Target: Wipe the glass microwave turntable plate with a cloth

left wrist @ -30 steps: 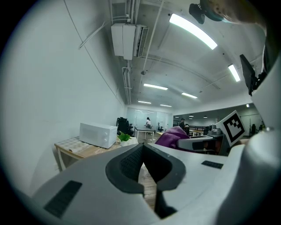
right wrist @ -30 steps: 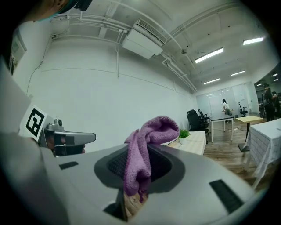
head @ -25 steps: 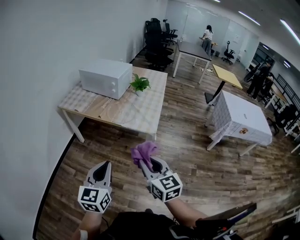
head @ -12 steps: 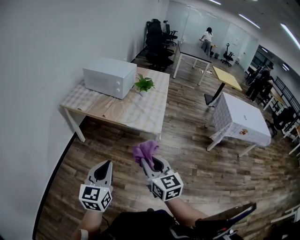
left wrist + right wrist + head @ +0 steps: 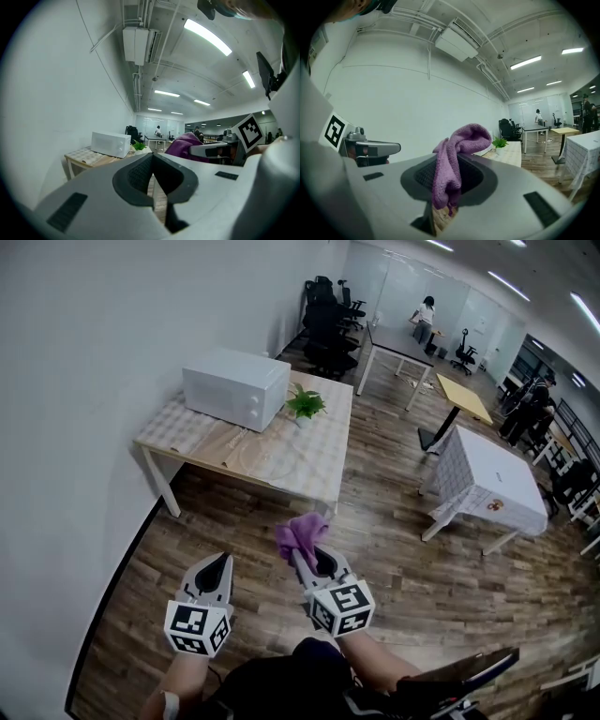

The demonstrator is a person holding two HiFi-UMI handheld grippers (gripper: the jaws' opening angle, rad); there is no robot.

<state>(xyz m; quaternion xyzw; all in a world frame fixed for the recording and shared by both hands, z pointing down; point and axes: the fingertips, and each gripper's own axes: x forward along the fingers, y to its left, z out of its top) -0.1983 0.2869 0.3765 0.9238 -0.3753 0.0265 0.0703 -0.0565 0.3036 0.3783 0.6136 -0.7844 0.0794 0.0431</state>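
**Head view: both grippers held over the floor, cloth in the right one, plate far ahead on a table**

Left gripper [image 5: 217,563] and right gripper [image 5: 307,557] sit side by side, low in the frame, above a wood floor [image 5: 394,559]. Both point forward.

In the left gripper view, the left gripper [image 5: 153,159] has its jaws pressed together with nothing between them.

In the right gripper view, the right gripper [image 5: 448,165] is clamped on a purple cloth [image 5: 459,143]. The cloth bunches up above the jaw tips and a fold hangs down between them. From the head view the cloth [image 5: 300,534] shows as a tuft at the tip of that gripper.

Well ahead of both grippers, across open floor, stands a table [image 5: 323,479] against the wall. A white microwave [image 5: 235,387] sits at its far side, roughly straight ahead of the left gripper. A small green plant [image 5: 306,404] stands just to the right of the microwave, ahead of the right gripper. The glass plate [image 5: 266,454] shows only as a faint clear disc on the tabletop, nearer the grippers than the microwave and well apart from both of them.

Ahead and to the right of the right gripper stands a white-draped table [image 5: 492,479].
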